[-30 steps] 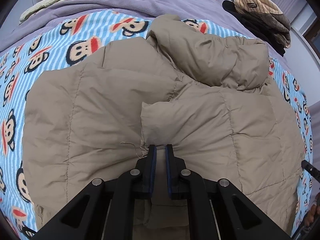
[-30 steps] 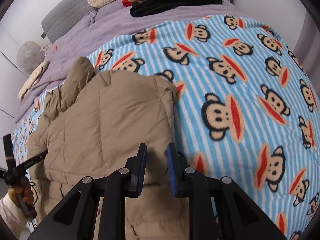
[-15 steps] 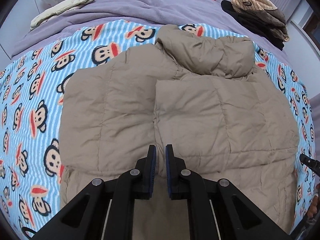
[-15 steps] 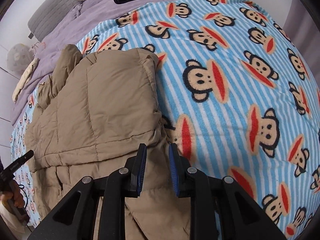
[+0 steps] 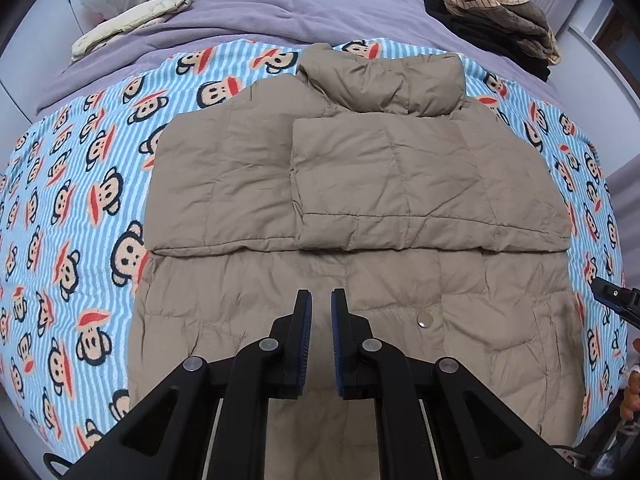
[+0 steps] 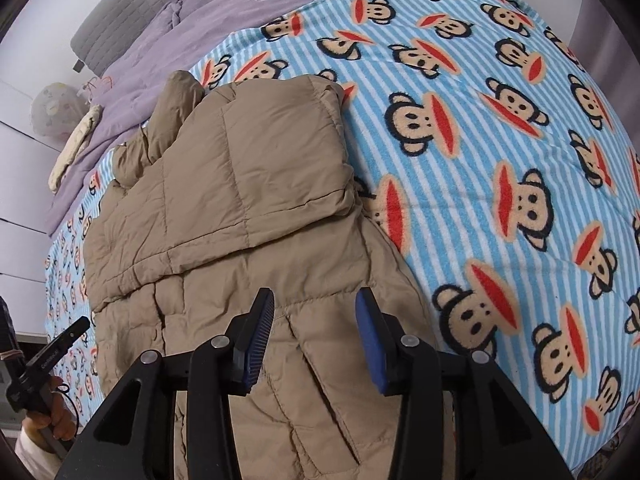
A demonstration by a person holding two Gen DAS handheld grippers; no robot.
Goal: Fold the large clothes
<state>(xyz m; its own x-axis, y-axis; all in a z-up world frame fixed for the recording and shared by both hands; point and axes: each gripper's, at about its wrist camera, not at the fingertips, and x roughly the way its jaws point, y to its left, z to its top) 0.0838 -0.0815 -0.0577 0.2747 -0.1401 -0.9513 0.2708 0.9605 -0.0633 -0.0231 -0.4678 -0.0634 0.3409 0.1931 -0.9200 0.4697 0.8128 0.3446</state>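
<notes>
**Down jacket half folded, both tongs clear of it**

A tan quilted down jacket (image 5: 360, 208) lies spread on a blue-striped monkey-print blanket (image 5: 80, 208). Its sleeves are folded across the chest, their lower edges forming a straight line ahead of the left tongs (image 5: 321, 300). The collar sits farthest from those tongs, and a silver snap button (image 5: 425, 321) shows just to the right of their tips.

The left tongs hang above the jacket's lower half with the jaws drawn nearly together and nothing caught between the blue pads.

The right tongs (image 6: 316, 300) hover over the jacket's hem edge nearest the bare blanket. Their jaws are opening, and no fabric is pinched between them; the cloth lies below.

Beyond the blanket, far ahead of both tongs, a purple duvet (image 5: 260, 12) carries a pile of folded clothes (image 5: 500, 12) to the right and a cream garment (image 5: 132, 24) to the left.
</notes>
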